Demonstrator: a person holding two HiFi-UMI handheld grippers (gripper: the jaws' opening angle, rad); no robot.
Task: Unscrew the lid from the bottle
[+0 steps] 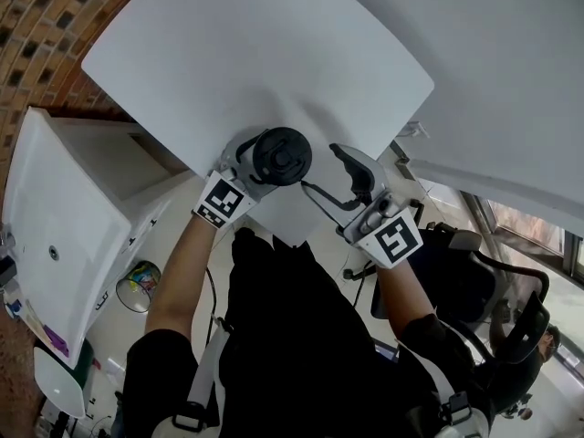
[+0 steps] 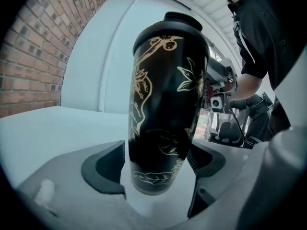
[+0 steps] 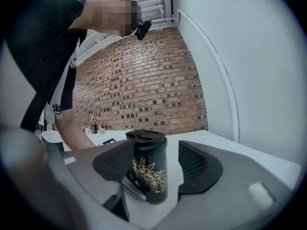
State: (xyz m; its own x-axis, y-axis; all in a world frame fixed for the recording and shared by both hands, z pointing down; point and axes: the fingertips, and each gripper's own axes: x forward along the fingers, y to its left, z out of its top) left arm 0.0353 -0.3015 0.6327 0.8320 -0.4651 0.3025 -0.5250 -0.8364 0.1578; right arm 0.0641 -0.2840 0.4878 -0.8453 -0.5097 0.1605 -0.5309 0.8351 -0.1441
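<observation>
The left gripper is clenching the lower body of the black, gold-patterned bottle, its pads pressing in from 9 and 3 o'clock in the left gripper view, most likely so that the body is not turning when the top is twisted. The bottle is standing on the white table, toward its 6 o'clock edge in the head view, with the lid seated on top and not yet unscrewed. The right gripper is hovering at about 3 o'clock from the bottle, jaws apart and grasping nothing; in the right gripper view the bottle is showing between the jaws but beyond them, untouched. That gripper seems to be facing the lid for a fresh grip
</observation>
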